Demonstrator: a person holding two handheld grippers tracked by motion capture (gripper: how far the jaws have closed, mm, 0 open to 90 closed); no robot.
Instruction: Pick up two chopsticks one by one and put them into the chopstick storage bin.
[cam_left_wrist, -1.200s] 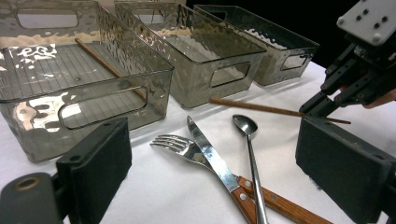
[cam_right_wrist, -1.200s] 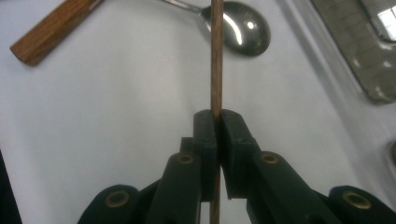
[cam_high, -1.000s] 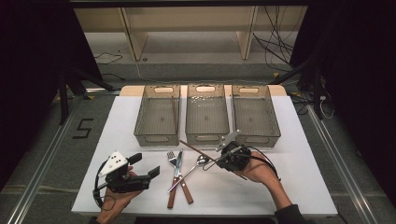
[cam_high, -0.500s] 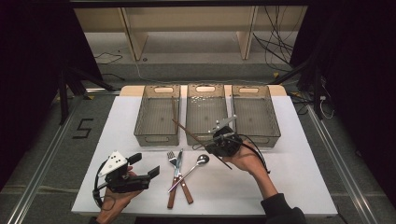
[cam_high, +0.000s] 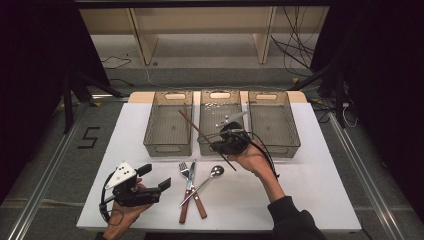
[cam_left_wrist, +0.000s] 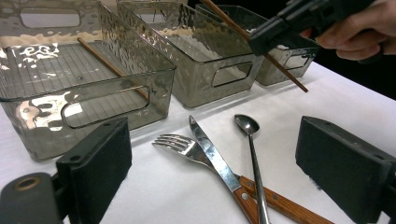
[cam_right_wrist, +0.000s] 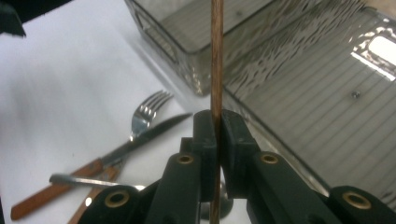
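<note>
The right gripper pinches a wooden chopstick mid-shaft, likely to drop it lengthwise into a bin. The left gripper waits spread beside the fork.

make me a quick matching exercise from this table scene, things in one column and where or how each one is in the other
Things:
1. chopstick
2. spoon
3. left claw
4. left bin

States:
a. open, holding nothing
b. lying on the white table by the fork and knife
c. clamped in the right claw, above the bins
d. has another chopstick lying inside it

Pairs: 1-c, 2-b, 3-a, 4-d
</note>
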